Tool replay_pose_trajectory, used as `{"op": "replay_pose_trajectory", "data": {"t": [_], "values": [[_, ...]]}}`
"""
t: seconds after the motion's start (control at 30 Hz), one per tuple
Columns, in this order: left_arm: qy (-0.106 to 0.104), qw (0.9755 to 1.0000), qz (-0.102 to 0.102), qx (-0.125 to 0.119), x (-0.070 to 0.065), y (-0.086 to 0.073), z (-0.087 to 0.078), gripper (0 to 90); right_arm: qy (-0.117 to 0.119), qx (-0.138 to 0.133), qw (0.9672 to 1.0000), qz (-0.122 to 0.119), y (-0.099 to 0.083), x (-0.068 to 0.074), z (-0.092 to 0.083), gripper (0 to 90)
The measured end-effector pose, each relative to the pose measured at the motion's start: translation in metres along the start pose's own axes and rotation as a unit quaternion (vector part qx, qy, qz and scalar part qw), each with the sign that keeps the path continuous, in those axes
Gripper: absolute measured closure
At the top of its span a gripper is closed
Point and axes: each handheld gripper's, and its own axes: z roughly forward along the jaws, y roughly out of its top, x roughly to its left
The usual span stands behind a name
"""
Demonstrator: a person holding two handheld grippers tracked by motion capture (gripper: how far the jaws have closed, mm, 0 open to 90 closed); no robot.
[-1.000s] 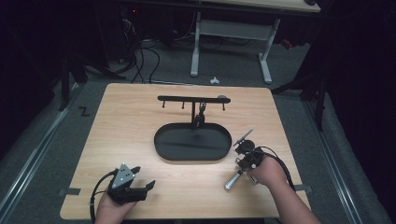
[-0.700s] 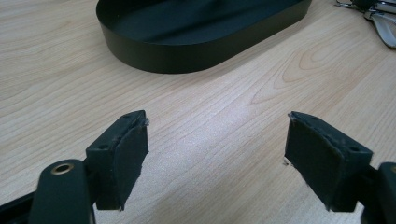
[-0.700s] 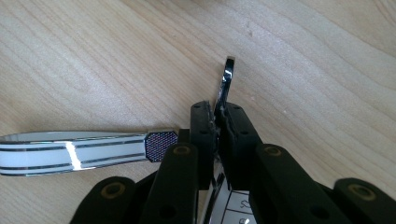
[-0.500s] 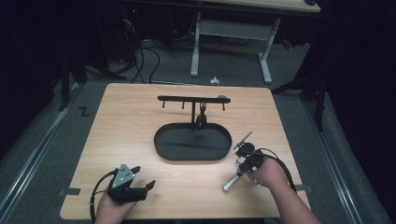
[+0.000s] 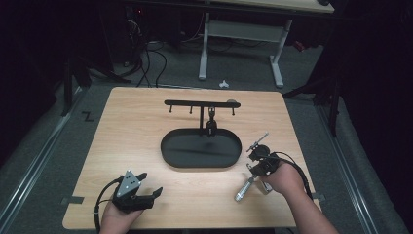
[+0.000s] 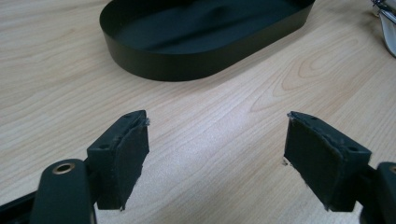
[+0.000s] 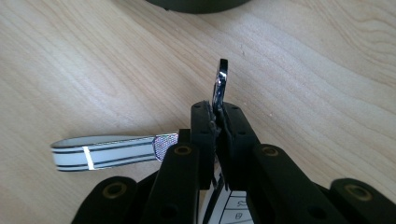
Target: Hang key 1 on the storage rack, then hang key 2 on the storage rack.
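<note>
Jaws of the right gripper [image 7: 218, 122] pinch a thin metal ring [image 7: 220, 86].

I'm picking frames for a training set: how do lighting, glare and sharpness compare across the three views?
High view: the table is evenly lit, the room around it is nearly black, and small parts look soft. Left gripper view: the wood grain is sharp and the tray shows a dull sheen inside. Right gripper view: bright glare sits on the metal tool clamped in the right gripper, and the nearest jaw parts are slightly soft.

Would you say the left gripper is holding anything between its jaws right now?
No, the left gripper stands wide open over the bare wooden table, with nothing between its pads.
</note>
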Motion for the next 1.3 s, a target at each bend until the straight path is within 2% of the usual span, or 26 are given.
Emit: {"op": "replay_pose_trajectory", "data": {"t": [0.2, 0.23, 0.27, 0.4, 0.73, 0.83, 0.87, 0.9, 1.03, 1.13, 1.3], "values": [[0.0, 1.0, 0.007, -0.006, -0.001, 0.002, 0.004, 22.4, 0.002, -0.011, 0.9999, -0.003, -0.002, 0.004, -0.016, 85.1], [-0.001, 0.9999, 0.008, -0.006, -0.001, 0.002, 0.005, 22.4, 0.004, -0.013, 0.9999, 0.006, -0.002, 0.005, -0.02, 85.1], [-0.003, 0.9999, 0.009, -0.008, -0.002, 0.002, 0.006, 22.4, 0.002, -0.018, 0.9998, -0.005, -0.002, 0.004, -0.023, 85.1], [-0.006, 0.9998, 0.013, -0.011, -0.003, 0.002, 0.006, 22.4, 0.007, -0.032, 0.9995, -0.004, -0.003, 0.003, -0.036, 85.1], [-0.005, 0.9998, 0.008, -0.017, 0.0, 0.002, 0.003, 22.2, 0.002, -0.054, 0.9986, 0.001, -0.001, -0.002, -0.058, 85.2], [-0.002, 0.9998, 0.01, -0.017, 0.0, 0.002, 0.004, 22.1, -0.001, -0.061, 0.9981, -0.002, 0.002, -0.002, -0.064, 85.4], [-0.002, 0.9998, 0.01, -0.017, 0.0, 0.002, 0.004, 22.1, -0.002, -0.059, 0.9982, 0.01, 0.003, -0.001, -0.067, 85.4], [-0.002, 0.9998, 0.01, -0.017, 0.0, 0.002, 0.004, 22.2, -0.004, -0.063, 0.998, -0.004, 0.004, -0.002, -0.068, 85.4], [-0.002, 0.9998, 0.008, -0.02, 0.0, 0.003, 0.005, 22.2, -0.011, -0.065, 0.9977, -0.013, 0.011, -0.003, -0.074, 85.6], [-0.003, 0.9998, 0.016, -0.012, -0.001, 0.001, 0.005, 22.1, -0.013, -0.068, 0.9975, -0.013, 0.016, -0.002, -0.078, 85.6], [-0.002, 0.9998, 0.007, -0.021, 0.002, 0.001, 0.001, 22.1, -0.012, -0.072, 0.9973, -0.014, 0.025, -0.002, -0.085, 85.6]]}}
